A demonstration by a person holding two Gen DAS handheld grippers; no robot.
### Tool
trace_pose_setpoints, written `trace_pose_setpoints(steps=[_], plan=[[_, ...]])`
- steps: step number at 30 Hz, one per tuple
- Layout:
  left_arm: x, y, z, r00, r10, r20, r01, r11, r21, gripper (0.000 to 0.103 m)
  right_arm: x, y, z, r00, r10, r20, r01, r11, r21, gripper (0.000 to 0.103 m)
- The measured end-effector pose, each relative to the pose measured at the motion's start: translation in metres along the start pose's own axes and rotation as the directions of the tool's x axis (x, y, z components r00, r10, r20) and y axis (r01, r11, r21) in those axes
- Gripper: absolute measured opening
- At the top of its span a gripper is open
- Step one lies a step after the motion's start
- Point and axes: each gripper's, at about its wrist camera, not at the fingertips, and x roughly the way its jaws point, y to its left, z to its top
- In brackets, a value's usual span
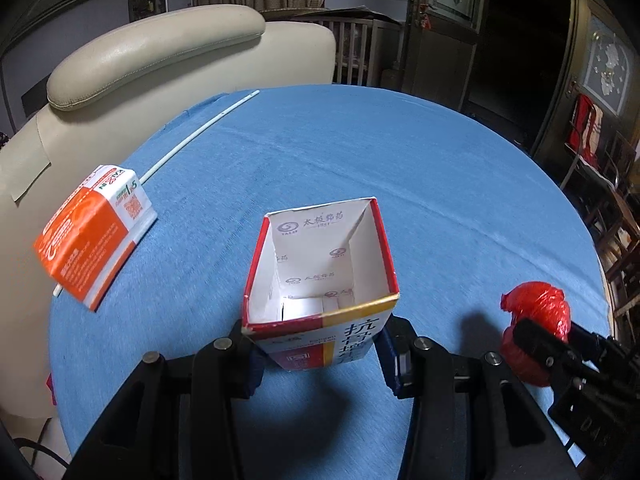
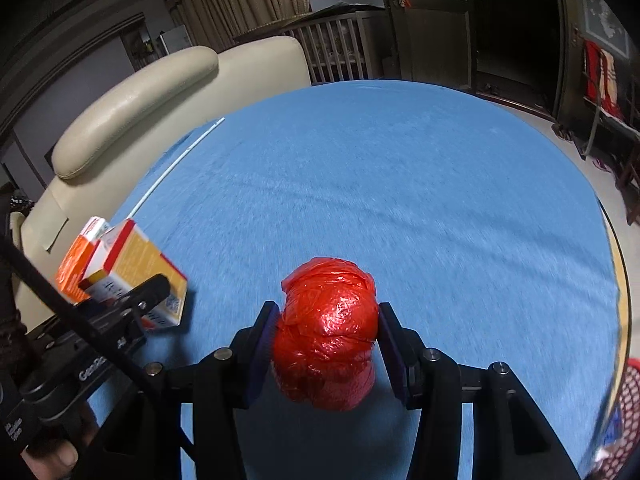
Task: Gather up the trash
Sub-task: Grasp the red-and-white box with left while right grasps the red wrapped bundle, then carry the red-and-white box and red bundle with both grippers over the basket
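While the left claw (image 1: 320, 354) pinches the open carton (image 1: 320, 276) upright on the desk (image 1: 440, 184) and the right claw (image 2: 326, 346) squeezes the red bag bundle (image 2: 328, 332), slick plastic could slip free in transit.

The open carton (image 1: 320, 276) hides its lower half behind the left tongs (image 1: 320, 354), and its printed characters run out of sight there. The orange box (image 2: 74, 262) sits mostly covered by that carton in the right wrist view, while a red mesh thing (image 2: 628, 412) is cut by the frame's edge, too blurred to name.
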Motion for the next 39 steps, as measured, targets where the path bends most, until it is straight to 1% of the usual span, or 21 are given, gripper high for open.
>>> trace_pose_setpoints(steps=[10, 19, 27, 39], plan=[[-0.035, -0.036, -0.031, 1.0, -0.013, 0.01, 0.012, 0.998, 0.065, 0.049, -0.058, -0.025, -0.047, 0.999, 0.023, 0.049, -0.026, 0.999, 0.047, 0.052], [-0.057, -0.058, -0.057, 0.999, -0.034, 0.009, 0.032, 0.993, 0.115, 0.049, -0.096, -0.047, -0.078, 0.996, 0.03, 0.085, -0.038, 0.996, 0.083, 0.052], [-0.065, -0.072, -0.074, 0.998, -0.062, -0.003, 0.062, 0.987, 0.146, 0.049, -0.109, -0.065, -0.103, 0.996, 0.021, 0.082, -0.031, 0.992, 0.123, 0.052], [-0.066, -0.085, -0.079, 0.995, -0.095, -0.014, 0.096, 0.978, 0.183, 0.049, -0.119, -0.076, -0.112, 0.995, 0.013, 0.096, -0.027, 0.989, 0.143, 0.052]])
